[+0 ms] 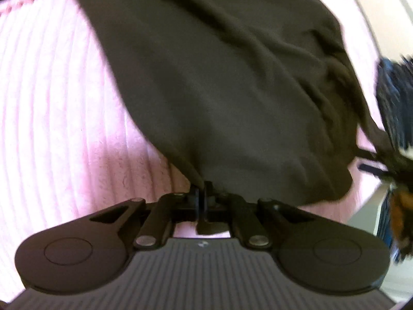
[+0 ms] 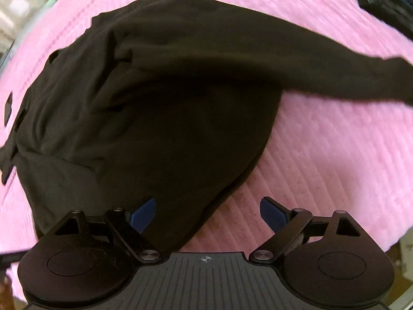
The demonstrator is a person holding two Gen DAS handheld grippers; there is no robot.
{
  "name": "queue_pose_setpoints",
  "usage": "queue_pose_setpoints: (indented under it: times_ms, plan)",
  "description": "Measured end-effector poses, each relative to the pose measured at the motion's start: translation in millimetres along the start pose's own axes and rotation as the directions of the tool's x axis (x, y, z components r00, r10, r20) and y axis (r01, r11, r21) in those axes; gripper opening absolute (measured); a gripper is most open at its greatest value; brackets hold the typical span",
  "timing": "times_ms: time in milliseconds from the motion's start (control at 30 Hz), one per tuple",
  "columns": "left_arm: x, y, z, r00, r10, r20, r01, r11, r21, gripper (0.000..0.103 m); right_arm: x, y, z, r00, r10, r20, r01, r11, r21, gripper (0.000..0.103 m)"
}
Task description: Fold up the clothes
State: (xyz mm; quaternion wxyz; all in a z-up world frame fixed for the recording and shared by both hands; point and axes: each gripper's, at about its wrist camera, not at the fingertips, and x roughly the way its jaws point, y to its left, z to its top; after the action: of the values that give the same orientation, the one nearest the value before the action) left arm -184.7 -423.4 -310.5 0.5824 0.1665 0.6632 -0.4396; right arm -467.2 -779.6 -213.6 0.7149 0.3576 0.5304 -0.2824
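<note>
Your left gripper pinches the dark shirt's edge, it seems; your right gripper stands spread above the pink blanket.

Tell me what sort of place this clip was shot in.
Probably a home, perhaps a bedroom, though little shows beyond the work surface. A dark garment lies spread on a pink ribbed blanket, soft like bedding. More dark fabric sits at the far edge.

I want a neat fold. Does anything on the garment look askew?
Yes. One sleeve of the dark garment sticks out sideways over the pink blanket, and the cloth on the opposite side is bunched in wrinkles.
</note>
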Motion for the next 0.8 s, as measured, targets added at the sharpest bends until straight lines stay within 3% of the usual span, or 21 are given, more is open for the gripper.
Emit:
queue_pose_setpoints:
  times_ms: [100, 267, 400, 533, 567, 600, 633, 700, 733, 800]
  plan:
    - [-47.7, 5.6, -14.4, 0.998, 0.02, 0.056, -0.025, 0.996, 0.086, 0.001, 1.6, -16.4, -6.6, 0.999, 0.01, 0.051, -0.014, 0.997, 0.077, 0.091]
    - [-112.5, 53.4, -42.0, 0.99, 0.123, 0.063, -0.127, 0.99, 0.066, 0.001, -1.5, -29.0, 3.9, 0.993, -0.005, 0.117, -0.009, 0.993, 0.121, 0.091]
    - [-111.6, 88.8, -41.3, 0.99, 0.133, 0.046, -0.133, 0.991, 0.004, 0.001, 17.2, -21.8, 17.9, 0.992, 0.014, 0.126, -0.021, 0.998, 0.052, 0.09]
    - [-96.9, 93.2, -44.5, 0.991, 0.13, 0.038, -0.131, 0.991, 0.022, 0.002, 32.3, 3.6, 14.2, 0.999, -0.032, 0.025, 0.034, 0.994, -0.106, 0.09]
    - [-93.1, 93.5, -46.9, 0.99, 0.137, 0.034, -0.138, 0.99, 0.03, 0.003, 32.0, 9.5, 10.7, 0.999, -0.049, 0.014, 0.051, 0.985, -0.165, 0.082]
    - [-91.7, 96.1, -49.3, 0.987, 0.157, 0.034, -0.158, 0.987, 0.034, 0.013, 30.8, 11.4, 7.8, 0.999, -0.051, 0.004, 0.051, 0.979, -0.199, 0.073]
    - [-89.9, 95.6, -52.7, 0.983, 0.179, 0.04, -0.181, 0.983, 0.038, 0.034, 28.2, 9.6, 5.7, 0.999, -0.053, 0.0, 0.052, 0.978, -0.204, 0.062]
    - [-91.3, 95.9, -65.2, 0.977, 0.203, 0.068, -0.207, 0.976, 0.065, 0.048, 20.2, -0.7, 6.0, 0.999, -0.043, -0.011, 0.04, 0.982, -0.187, 0.031]
    - [-92.9, 96.0, -72.8, 0.976, 0.204, 0.081, -0.21, 0.974, 0.081, 0.049, 16.0, -4.9, 6.1, 0.999, -0.032, -0.022, 0.028, 0.983, -0.179, 0.007]
    - [-93.3, 100.4, -82.8, 0.978, 0.192, 0.082, -0.199, 0.976, 0.084, 0.053, 7.4, -8.7, 5.1, 0.999, -0.022, -0.043, 0.014, 0.982, -0.19, 0.007]
